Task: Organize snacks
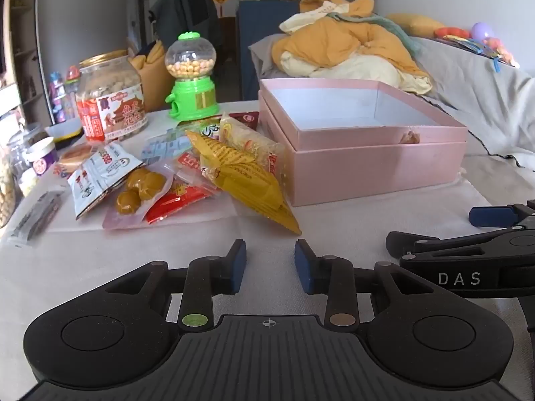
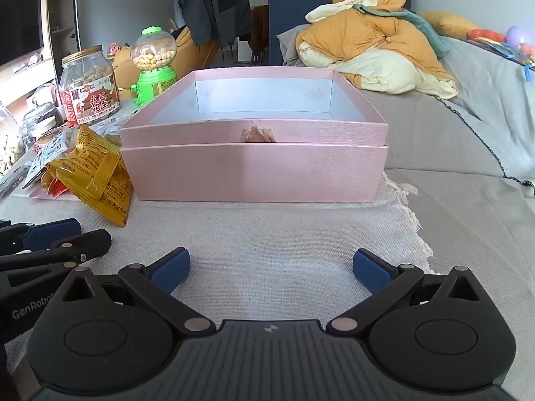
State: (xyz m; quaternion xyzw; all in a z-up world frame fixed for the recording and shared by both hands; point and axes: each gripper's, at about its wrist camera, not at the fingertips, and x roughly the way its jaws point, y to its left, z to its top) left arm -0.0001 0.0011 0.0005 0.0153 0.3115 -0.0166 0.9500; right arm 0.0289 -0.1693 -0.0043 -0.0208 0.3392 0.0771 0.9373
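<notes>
left gripper (image 1: 270, 265): part-open, nothing gripped | right gripper (image 2: 271, 269): spread wide, nothing gripped | snacks (image 1: 207, 167): heaped on cloth, left of box (image 1: 378, 167) | box: open, unfilled

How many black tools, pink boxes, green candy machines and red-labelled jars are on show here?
Black tools: 2, the left tool and the right tool
pink box: 1
green candy machine: 1
red-labelled jar: 1
Total: 5
</notes>
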